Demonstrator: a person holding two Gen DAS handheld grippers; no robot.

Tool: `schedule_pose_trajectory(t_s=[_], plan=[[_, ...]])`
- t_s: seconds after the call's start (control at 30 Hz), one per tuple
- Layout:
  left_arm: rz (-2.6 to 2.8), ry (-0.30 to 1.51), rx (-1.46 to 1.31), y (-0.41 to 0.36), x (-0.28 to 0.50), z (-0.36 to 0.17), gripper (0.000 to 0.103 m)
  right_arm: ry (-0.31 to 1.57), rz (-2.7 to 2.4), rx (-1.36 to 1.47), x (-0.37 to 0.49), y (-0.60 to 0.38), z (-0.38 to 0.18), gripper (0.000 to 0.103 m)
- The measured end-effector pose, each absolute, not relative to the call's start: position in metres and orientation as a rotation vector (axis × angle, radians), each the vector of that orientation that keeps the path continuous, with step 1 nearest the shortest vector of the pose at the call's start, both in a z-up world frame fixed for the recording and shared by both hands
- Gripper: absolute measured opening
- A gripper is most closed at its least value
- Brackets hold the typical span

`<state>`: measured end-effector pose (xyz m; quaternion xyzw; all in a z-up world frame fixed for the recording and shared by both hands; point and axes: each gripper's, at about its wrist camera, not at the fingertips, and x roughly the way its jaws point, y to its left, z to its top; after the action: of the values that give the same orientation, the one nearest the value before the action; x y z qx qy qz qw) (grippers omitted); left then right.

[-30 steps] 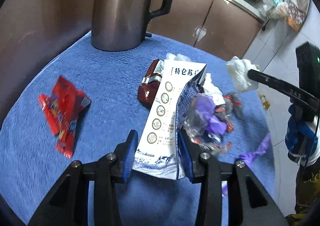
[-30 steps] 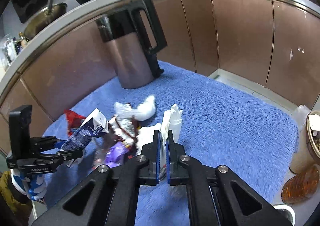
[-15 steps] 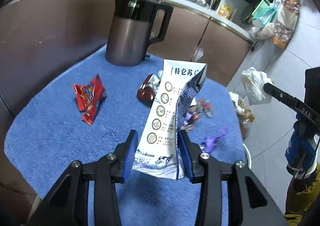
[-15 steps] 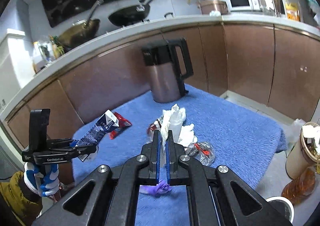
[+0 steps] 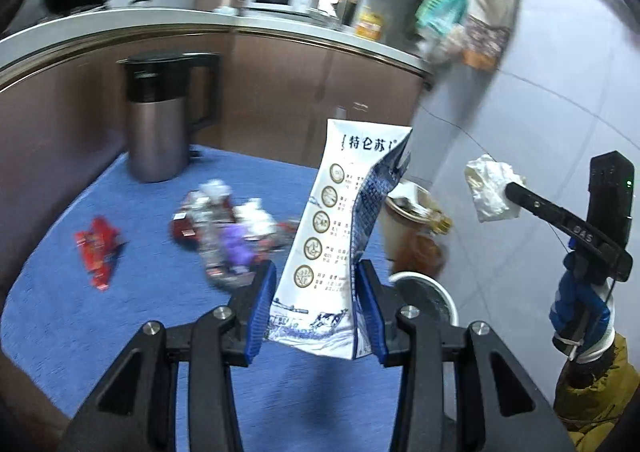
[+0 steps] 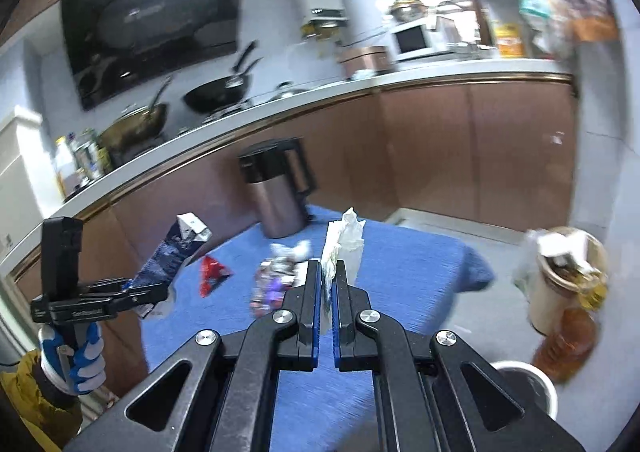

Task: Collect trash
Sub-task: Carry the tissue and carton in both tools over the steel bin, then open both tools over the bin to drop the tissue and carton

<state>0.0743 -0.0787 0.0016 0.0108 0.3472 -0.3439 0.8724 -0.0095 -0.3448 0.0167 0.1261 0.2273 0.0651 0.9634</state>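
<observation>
My left gripper [image 5: 316, 284] is shut on a white and blue milk carton [image 5: 344, 236], held upright above the blue tablecloth [image 5: 120, 332]. The same carton [image 6: 172, 252] shows at the left of the right wrist view. My right gripper [image 6: 329, 272] is shut on a crumpled white tissue [image 6: 346, 244], which also appears at the right of the left wrist view as a white tissue [image 5: 490, 188]. On the cloth lie a red wrapper [image 5: 98, 248] and a pile of mixed wrappers [image 5: 232, 228]. A trash bin [image 5: 424, 292] with a white rim stands on the floor just past the carton.
A brown kettle [image 5: 160, 120] stands at the table's far corner, against brown cabinets. On the floor beside the table are a full cream bucket [image 6: 564, 272], an amber bottle [image 6: 568, 348] and the white-rimmed bin [image 6: 528, 384]. A gloved hand [image 6: 76, 356] holds the left gripper.
Both grippers have lifted and pulled back from the table with their loads. The trash pile now looks smaller and farther off. The bin and bucket on the floor have come into view.
</observation>
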Motion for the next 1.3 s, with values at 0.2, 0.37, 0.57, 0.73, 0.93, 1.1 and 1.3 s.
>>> schedule_pose_trajectory(t_s=[0.2, 0.37, 0.57, 0.73, 0.93, 1.1, 1.3], plan=[[-0.839, 0.784, 0.094, -0.166, 0.068, -0.013, 0.039, 0.495, -0.029, 0.302, -0.033, -0.404, -0.012, 0.005], [-0.929, 0.852, 0.170, -0.249, 0.062, -0.041, 0.039, 0.554, -0.132, 0.381, -0.042, -0.444, -0.053, 0.005], [-0.970, 0.929, 0.283, -0.330, 0.058, -0.081, 0.039, 0.629, -0.213, 0.489, -0.050, -0.484, -0.105, 0.005], [-0.985, 0.993, 0.344, -0.380, 0.061, -0.114, 0.040, 0.678, -0.257, 0.549, -0.045, -0.507, -0.139, 0.007], [-0.992, 1.043, 0.382, -0.416, 0.070, -0.148, 0.042, 0.720, -0.301, 0.593, -0.042, -0.530, -0.167, 0.010], [-1.011, 1.085, 0.336, -0.427, 0.076, -0.160, 0.057, 0.732, -0.339, 0.595, -0.044, -0.537, -0.173, 0.027], [-1.002, 1.060, 0.303, -0.420, 0.075, -0.151, 0.057, 0.728, -0.356, 0.575, -0.045, -0.534, -0.167, 0.038]])
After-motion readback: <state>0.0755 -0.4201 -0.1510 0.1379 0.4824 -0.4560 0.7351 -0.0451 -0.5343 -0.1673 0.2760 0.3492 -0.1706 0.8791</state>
